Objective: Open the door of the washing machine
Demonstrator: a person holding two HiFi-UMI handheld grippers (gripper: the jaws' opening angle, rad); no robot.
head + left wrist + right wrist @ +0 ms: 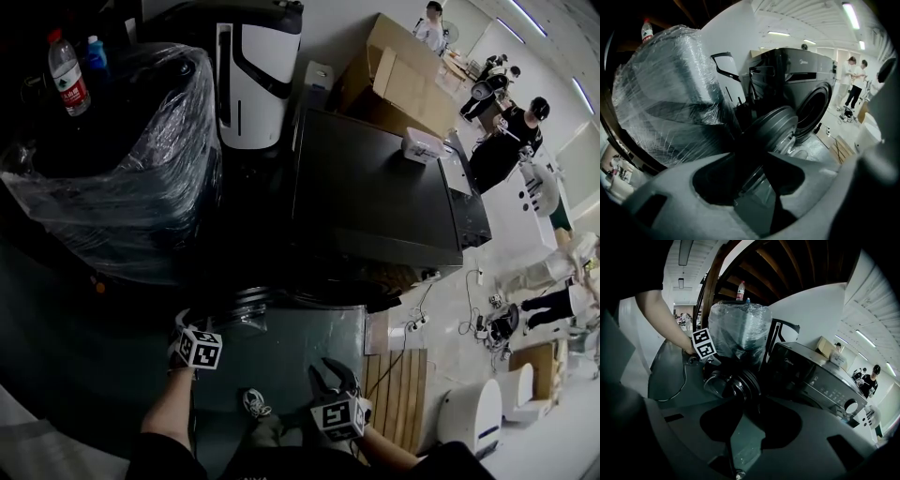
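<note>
The dark washing machine [375, 187] stands in the middle. Its round door [246, 305] is swung open toward the left of the machine's front. In the left gripper view the door's silver rim [776, 129] fills the space ahead and the drum opening [816, 110] gapes behind it. My left gripper [186, 323] is at the door's outer edge, jaws wide. The dark fingers hide whether the pads press on the rim. The right gripper view shows the left gripper [696, 355] beside the door [733, 383]. My right gripper [334, 377] hangs lower right, open and holding nothing.
A bulky thing wrapped in plastic film [122, 159] stands left of the machine, a water bottle [67, 73] on top. Behind are a white appliance [258, 75] and cardboard boxes [403, 80]. A wooden pallet [398, 394], cables [469, 319] and people [506, 131] are on the right.
</note>
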